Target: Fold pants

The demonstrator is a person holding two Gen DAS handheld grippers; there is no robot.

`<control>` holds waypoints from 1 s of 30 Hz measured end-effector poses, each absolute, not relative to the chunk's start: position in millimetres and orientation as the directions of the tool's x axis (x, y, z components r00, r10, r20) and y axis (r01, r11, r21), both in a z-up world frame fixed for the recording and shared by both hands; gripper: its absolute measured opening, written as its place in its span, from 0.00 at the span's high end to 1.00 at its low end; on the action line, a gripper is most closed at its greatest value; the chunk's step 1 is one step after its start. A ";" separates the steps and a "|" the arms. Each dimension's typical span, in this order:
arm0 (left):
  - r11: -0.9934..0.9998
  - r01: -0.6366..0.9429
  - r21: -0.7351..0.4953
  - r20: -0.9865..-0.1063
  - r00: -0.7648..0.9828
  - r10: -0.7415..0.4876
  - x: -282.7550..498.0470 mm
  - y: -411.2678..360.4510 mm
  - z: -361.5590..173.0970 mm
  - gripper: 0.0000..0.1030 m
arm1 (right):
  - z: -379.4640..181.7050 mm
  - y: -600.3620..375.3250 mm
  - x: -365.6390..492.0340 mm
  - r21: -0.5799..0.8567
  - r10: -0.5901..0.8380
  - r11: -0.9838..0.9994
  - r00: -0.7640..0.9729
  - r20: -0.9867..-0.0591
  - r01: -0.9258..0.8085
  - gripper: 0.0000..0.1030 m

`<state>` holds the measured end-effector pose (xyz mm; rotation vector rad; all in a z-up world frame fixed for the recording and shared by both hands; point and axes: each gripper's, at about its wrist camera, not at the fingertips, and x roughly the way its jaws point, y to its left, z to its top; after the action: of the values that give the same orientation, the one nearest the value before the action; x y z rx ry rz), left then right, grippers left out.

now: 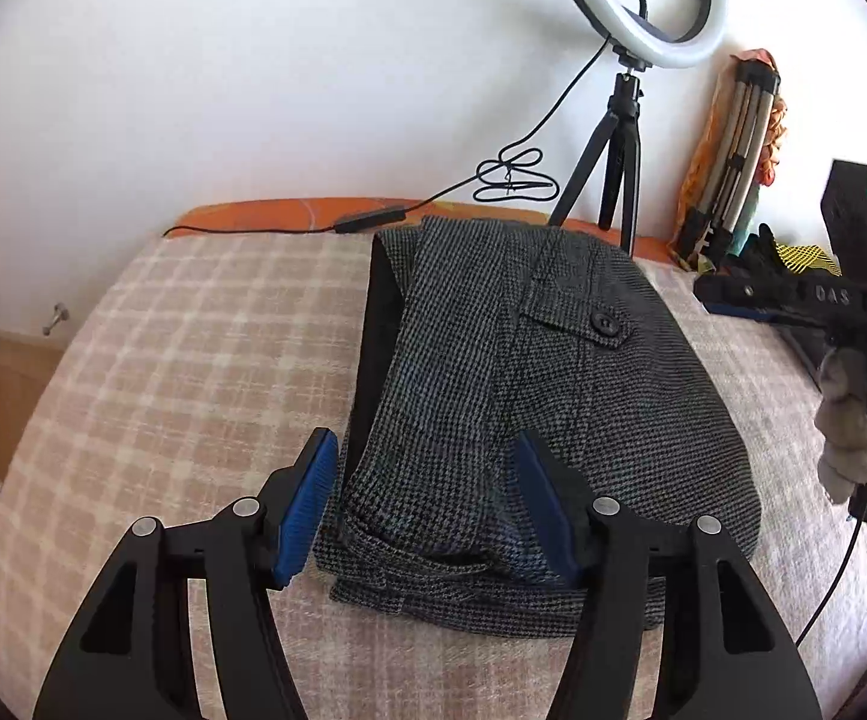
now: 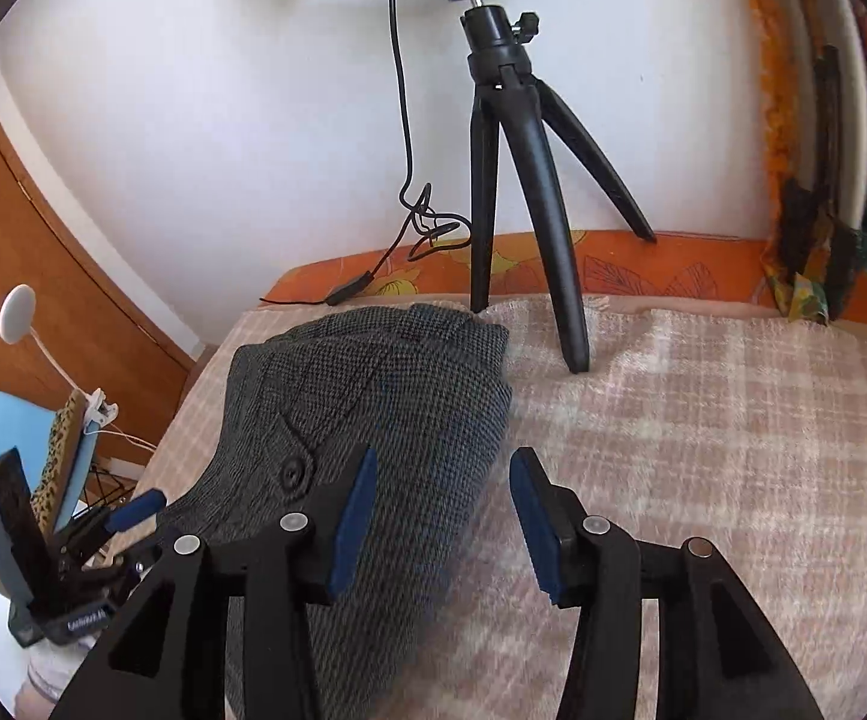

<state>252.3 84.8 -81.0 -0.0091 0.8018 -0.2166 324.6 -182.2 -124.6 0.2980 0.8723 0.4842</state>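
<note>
Grey check pants [image 1: 529, 420], folded, buttoned pocket up

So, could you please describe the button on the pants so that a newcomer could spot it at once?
On the checked blanket lie the folded grey houndstooth pants. Their upper layer has a pocket flap, and the button sits on it: round, black, the only glossy spot on the cloth.
</note>
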 end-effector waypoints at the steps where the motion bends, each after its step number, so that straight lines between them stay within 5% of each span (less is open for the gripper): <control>1: 0.977 0.196 -0.089 -0.702 0.683 -0.201 252.3 80.1 -74.1 0.41 | -128.3 -186.8 309.3 0.442 0.529 0.848 0.541 -0.654 -0.294 0.52; 7: 0.951 0.283 -0.122 -0.713 0.642 -0.282 276.9 33.4 -53.2 0.41 | -151.7 -173.9 250.9 0.416 0.600 0.791 0.432 -0.673 -0.449 0.52; 17: 0.929 0.367 -0.034 -0.829 0.509 -0.231 326.8 -49.2 -83.9 0.41 | -171.8 -129.5 219.9 0.260 0.569 0.751 0.395 -0.721 -0.607 0.56; 19: 0.937 0.347 -0.043 -0.840 0.495 -0.222 331.4 -51.1 -93.3 0.41 | -176.9 -125.3 227.5 0.284 0.580 0.743 0.370 -0.726 -0.606 0.60; 21: 0.945 0.326 -0.021 -0.842 0.504 -0.192 335.1 -51.0 -100.0 0.41 | -180.0 -122.1 228.9 0.318 0.605 0.723 0.338 -0.721 -0.614 0.82; 23: 0.950 0.312 -0.021 -0.843 0.505 -0.185 338.1 -46.2 -103.0 0.41 | -178.4 -119.7 225.8 0.326 0.618 0.715 0.343 -0.707 -0.618 0.94; 27: 0.956 0.293 -0.010 -0.832 0.528 -0.171 344.0 -41.6 -107.6 0.41 | -159.8 -127.6 213.5 0.444 0.722 0.649 0.317 -0.615 -0.618 0.97; 30: 0.958 0.286 -0.023 -0.828 0.532 -0.179 345.3 -39.8 -116.0 0.41 | -163.1 -120.0 215.1 0.466 0.721 0.638 0.262 -0.642 -0.613 0.97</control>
<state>345.3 -39.8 -116.0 0.1206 0.9719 -0.2782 215.1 -120.0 -163.1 0.1323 0.9426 0.9057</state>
